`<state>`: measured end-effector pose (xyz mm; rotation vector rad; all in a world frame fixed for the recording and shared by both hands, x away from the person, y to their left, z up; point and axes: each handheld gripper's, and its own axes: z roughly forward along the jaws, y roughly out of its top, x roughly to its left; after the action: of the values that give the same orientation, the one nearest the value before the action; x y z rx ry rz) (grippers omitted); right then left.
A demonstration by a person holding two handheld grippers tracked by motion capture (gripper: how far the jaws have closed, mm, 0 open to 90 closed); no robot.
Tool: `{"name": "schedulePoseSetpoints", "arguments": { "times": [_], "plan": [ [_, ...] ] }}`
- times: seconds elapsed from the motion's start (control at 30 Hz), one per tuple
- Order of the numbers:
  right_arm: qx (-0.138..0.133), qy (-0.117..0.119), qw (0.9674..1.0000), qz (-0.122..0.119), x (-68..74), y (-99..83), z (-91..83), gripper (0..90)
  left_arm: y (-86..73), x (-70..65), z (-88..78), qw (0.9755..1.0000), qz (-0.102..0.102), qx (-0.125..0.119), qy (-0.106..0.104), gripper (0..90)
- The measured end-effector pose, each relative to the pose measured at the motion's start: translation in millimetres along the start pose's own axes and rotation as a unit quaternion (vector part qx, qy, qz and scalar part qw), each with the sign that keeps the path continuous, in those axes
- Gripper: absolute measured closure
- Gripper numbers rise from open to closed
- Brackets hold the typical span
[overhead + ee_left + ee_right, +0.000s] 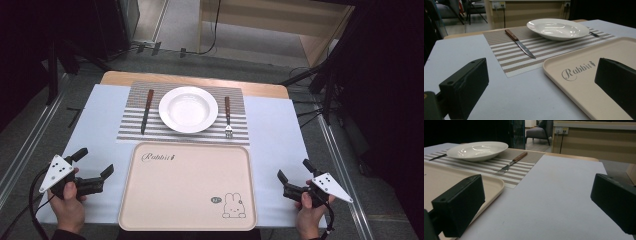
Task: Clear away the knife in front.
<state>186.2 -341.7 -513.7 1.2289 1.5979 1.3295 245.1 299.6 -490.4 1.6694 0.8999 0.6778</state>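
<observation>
A white bowl-shaped plate [188, 109] sits in the middle of a striped placemat [135, 126] at the far side of the table. A wooden-handled knife [146, 111] lies left of the plate, a wooden-handled fork [227, 116] right of it. In front of the mat lies an empty beige tray [187, 186] with a rabbit print. My left gripper [93, 163] rests open at the tray's left, nothing between its jaws. My right gripper [295, 170] rests open at the tray's right, also empty. The left gripper view has the knife [520, 43] and the plate [557, 28] ahead, the right gripper view the fork [512, 163].
A pale blue-white cloth [100, 125] covers the wooden table. Beyond the far edge lie floor cables and dark stand legs. A wooden counter [280, 20] stands at the back.
</observation>
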Motion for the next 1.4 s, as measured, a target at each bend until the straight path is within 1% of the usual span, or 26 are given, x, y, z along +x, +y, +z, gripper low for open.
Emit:
{"name": "schedulePoseSetpoints", "arguments": {
  "times": [0.07, 0.1, 0.17, 0.2, 0.23, 0.3, 0.33, 0.4, 0.57, 0.6, 0.63, 0.73, 0.77, 0.8, 0.9, 0.93, 0.97, 1.0, 1.1, 1.13, 1.17, 1.2, 1.3, 1.33, 1.37, 1.4],
  "plan": [
    [-0.001, 0.002, 1.0000, -0.003, 0.2, 0.0, 0.2, 0.0, 0.9, -1.3, 1.1, 1.0000, 0.004, 0.004, 0.003, 0.0],
    [0.000, 0.001, 1.0000, -0.003, 0.4, -0.1, 0.2, 0.0, 1.5, -1.8, 1.2, 1.0000, 0.007, 0.005, 0.000, 0.0],
    [0.000, 0.002, 1.0000, -0.005, 0.5, -0.1, 0.5, 0.0, 2.8, -2.0, 1.1, 1.0000, 0.007, 0.007, 0.001, 0.0],
    [0.001, 0.001, 1.0000, -0.005, 1.3, -0.2, 0.9, 0.0, 5.2, -2.3, 0.6, 1.0000, 0.003, 0.004, 0.002, 0.0],
    [0.001, 0.001, 1.0000, -0.006, 1.6, -0.2, 1.0, 0.0, 7.2, -2.7, 0.4, 1.0000, 0.005, 0.003, -0.001, 0.0],
    [0.001, 0.002, 1.0000, -0.008, 1.7, -0.3, 1.2, 0.0, 8.6, -3.4, 0.4, 0.9999, 0.009, 0.005, 0.001, 0.0],
    [0.001, 0.003, 1.0000, -0.009, 1.9, -0.4, 1.7, 0.0, 12.3, -5.8, 1.2, 0.9998, 0.017, 0.007, 0.006, 0.0],
    [0.002, 0.001, 0.9999, -0.011, 2.0, -0.5, 1.8, 0.0, 15.7, -8.0, 1.5, 0.9998, 0.017, 0.003, 0.005, 0.0],
    [0.003, 0.001, 0.9999, -0.010, 2.5, -0.6, 2.0, 0.0, 23.6, -11.9, 2.4, 0.9999, 0.014, 0.004, 0.007, 0.0],
    [0.004, 0.001, 0.9999, -0.011, 2.6, -0.7, 2.3, 0.0, 27.4, -14.4, 1.9, 0.9996, 0.018, 0.003, 0.020, 0.0],
    [0.004, 0.001, 0.9999, -0.011, 2.6, -0.7, 2.3, 0.0, 27.4, -14.4, 1.9, 0.9996, 0.018, 0.003, 0.020, 0.0],
    [0.004, -0.001, 0.9999, -0.011, 2.9, -0.8, 2.3, 0.0, 38.2, -15.3, 0.7, 0.9998, 0.010, 0.003, 0.018, 0.0],
    [0.004, -0.001, 0.9999, -0.011, 2.9, -0.8, 2.3, 0.0, 38.2, -15.3, 0.7, 0.9998, 0.010, 0.003, 0.018, 0.0],
    [0.004, 0.000, 0.9999, -0.011, 2.7, -0.8, 2.5, 0.0, 43.3, -14.8, 1.4, 0.9999, 0.007, 0.001, 0.014, 0.0],
    [0.005, 0.000, 0.9999, -0.011, 2.7, -0.8, 2.8, 0.0, 47.6, -15.0, 2.9, 0.9998, 0.009, 0.004, 0.015, 0.0],
    [0.006, 0.000, 0.9999, -0.013, 3.0, -0.8, 3.3, 0.0, 50.7, -15.6, 5.7, 0.9998, 0.014, 0.008, 0.011, 0.0],
    [0.007, 0.000, 0.9999, -0.012, 3.2, -0.8, 3.4, 0.0, 52.2, -16.8, 7.2, 0.9995, 0.018, 0.012, 0.024, 0.0],
    [0.006, 0.001, 0.9999, -0.014, 3.2, -0.8, 3.9, 0.0, 53.1, -17.0, 8.5, 0.9994, 0.019, 0.013, 0.026, 0.0],
    [0.008, 0.001, 0.9999, -0.013, 3.7, -0.8, 4.2, 0.0, 56.2, -16.4, 10.9, 0.9994, 0.016, 0.020, 0.023, 0.0],
    [0.009, 0.001, 0.9999, -0.013, 3.7, -0.8, 4.5, 0.0, 59.1, -15.3, 12.8, 0.9996, 0.009, 0.018, 0.019, 0.0],
    [0.009, 0.001, 0.9999, -0.013, 3.7, -0.8, 4.5, 0.0, 59.1, -15.3, 12.8, 0.9996, 0.009, 0.018, 0.019, 0.0],
    [0.010, 0.000, 0.9999, -0.014, 4.0, -0.9, 4.6, 0.0, 61.7, -13.9, 15.4, 0.9997, 0.001, 0.017, 0.016, 0.0],
    [0.012, -0.001, 0.9998, -0.016, 4.7, -0.9, 4.8, 0.0, 64.0, -13.8, 18.8, 0.9997, 0.001, 0.021, 0.013, 0.0],
    [0.012, 0.000, 0.9998, -0.019, 5.5, -0.9, 5.4, 0.0, 65.6, -14.8, 23.8, 0.9996, 0.007, 0.025, 0.010, 0.0],
    [0.012, -0.001, 0.9997, -0.021, 5.5, -0.9, 5.7, 0.0, 65.6, -14.8, 23.8, 0.9996, 0.007, 0.025, 0.010, 0.0],
    [0.013, -0.002, 0.9997, -0.022, 5.6, -0.8, 5.8, 0.0, 67.4, -15.7, 30.8, 0.9996, 0.005, 0.028, 0.005, 0.0]
  ]
}}
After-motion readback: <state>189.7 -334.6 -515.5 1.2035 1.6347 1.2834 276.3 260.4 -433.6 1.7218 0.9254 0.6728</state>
